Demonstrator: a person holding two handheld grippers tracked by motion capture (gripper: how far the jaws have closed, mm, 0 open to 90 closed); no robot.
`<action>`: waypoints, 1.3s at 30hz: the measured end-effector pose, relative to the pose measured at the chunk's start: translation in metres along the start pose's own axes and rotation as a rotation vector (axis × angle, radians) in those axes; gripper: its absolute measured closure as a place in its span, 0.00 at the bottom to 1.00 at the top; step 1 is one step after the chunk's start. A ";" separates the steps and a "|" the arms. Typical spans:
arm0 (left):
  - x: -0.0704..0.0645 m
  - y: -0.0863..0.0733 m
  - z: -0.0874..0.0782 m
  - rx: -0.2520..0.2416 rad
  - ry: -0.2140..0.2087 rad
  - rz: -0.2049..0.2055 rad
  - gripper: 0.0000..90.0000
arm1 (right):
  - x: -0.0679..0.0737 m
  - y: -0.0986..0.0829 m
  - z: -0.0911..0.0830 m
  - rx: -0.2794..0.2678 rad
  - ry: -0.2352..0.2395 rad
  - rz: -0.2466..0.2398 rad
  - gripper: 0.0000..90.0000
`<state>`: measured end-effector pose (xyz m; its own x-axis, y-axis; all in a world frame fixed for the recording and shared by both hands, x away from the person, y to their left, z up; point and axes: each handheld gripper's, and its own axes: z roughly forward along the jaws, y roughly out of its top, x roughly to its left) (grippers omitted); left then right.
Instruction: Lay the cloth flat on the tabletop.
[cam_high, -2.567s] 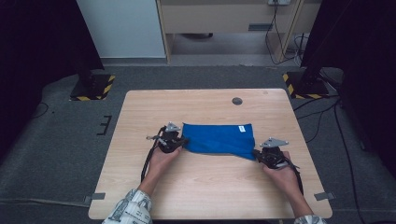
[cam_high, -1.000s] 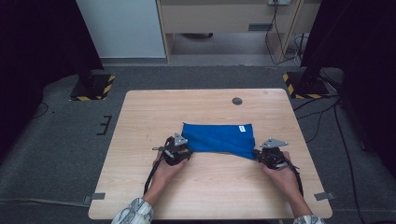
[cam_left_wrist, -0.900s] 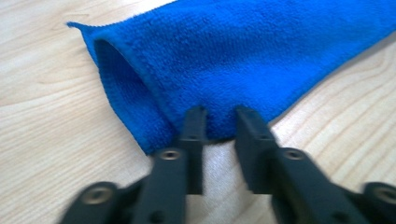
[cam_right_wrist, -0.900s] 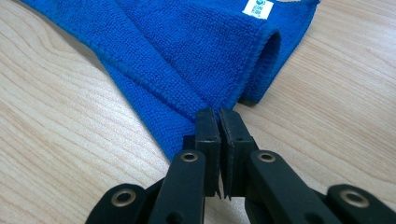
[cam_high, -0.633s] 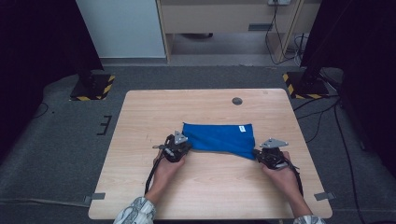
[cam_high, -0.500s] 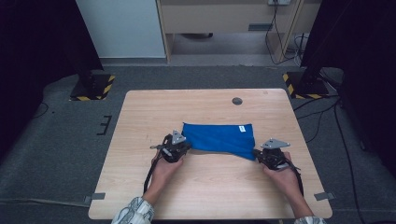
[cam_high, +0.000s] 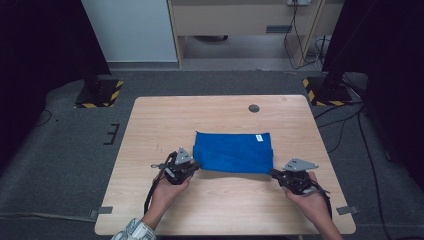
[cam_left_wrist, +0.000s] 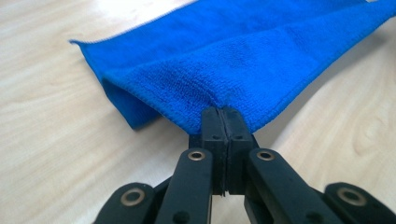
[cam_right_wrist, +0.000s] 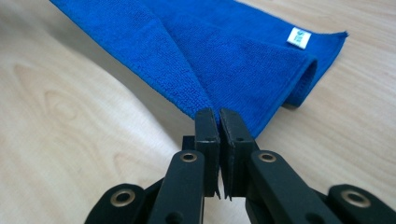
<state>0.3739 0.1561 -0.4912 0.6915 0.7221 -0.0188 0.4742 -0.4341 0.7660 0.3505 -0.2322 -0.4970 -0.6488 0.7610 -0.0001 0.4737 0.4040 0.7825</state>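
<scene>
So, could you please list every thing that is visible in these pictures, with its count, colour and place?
cloth: one, blue, folded, middle of the table, its near corners pinched by both grippers
label: one, white, on the cloth's far right corner
table: one, light wood, centre of the high view
round cap: one, dark, far side of the tabletop
stand bases: two, black with yellow-black stripes, on the floor beyond the table's far corners
cables: several, black, on the grey floor
left gripper: one, black, shut on the cloth's near left corner
right gripper: one, black, shut on the cloth's near right corner
</scene>
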 end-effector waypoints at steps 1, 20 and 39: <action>0.000 0.000 0.000 0.000 0.000 0.000 0.99 | 0.002 -0.001 -0.002 0.006 0.003 -0.004 0.96; -0.021 -0.024 -0.016 0.106 -0.067 0.026 0.99 | 0.020 -0.018 -0.028 0.048 0.039 -0.031 0.95; -0.049 -0.034 -0.032 0.132 -0.136 0.003 0.98 | 0.023 -0.025 -0.055 0.039 0.031 -0.033 0.84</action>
<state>0.3065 0.1525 -0.4961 0.7561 0.6452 -0.1097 0.5327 -0.5095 0.6757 0.2914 -0.2531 -0.4821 -0.6822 0.7311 -0.0062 0.4741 0.4488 0.7575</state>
